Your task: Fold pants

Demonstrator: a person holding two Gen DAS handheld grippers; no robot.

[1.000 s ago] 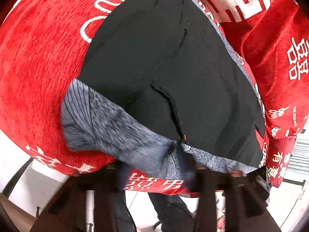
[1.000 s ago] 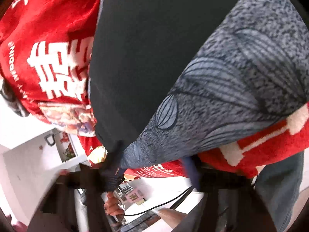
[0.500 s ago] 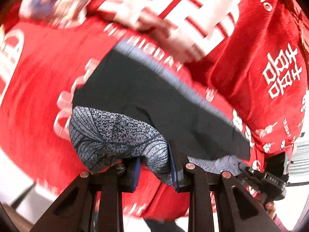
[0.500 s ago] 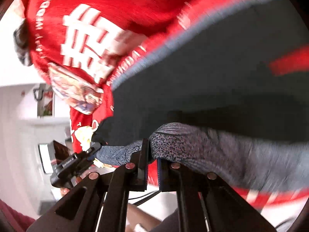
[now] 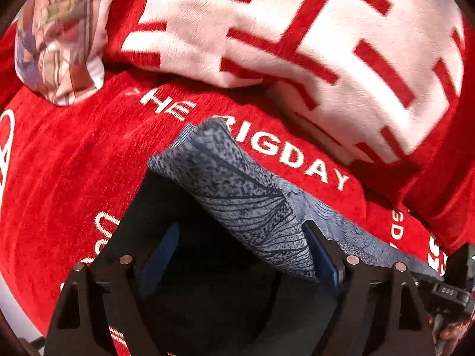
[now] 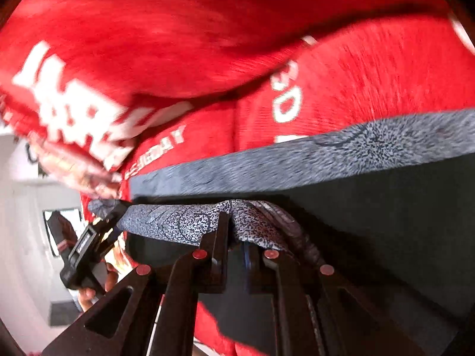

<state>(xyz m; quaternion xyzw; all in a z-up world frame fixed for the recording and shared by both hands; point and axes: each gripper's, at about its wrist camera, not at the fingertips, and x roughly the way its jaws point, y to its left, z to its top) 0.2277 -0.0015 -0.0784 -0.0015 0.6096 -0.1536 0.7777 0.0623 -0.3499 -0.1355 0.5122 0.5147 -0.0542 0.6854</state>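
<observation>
Your left gripper (image 5: 240, 252) has just been opening, its jaws spread around a loose grey fold of the pants (image 5: 237, 190). Your right gripper (image 6: 236, 237) pinches their patterned edge above the red blanket (image 6: 178, 44).

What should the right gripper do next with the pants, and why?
Probably open the right gripper and let go. It is shut on the pants, the folded edge already lies over the dark side, and the left gripper has just opened, though cloth rests against one finger.
</observation>
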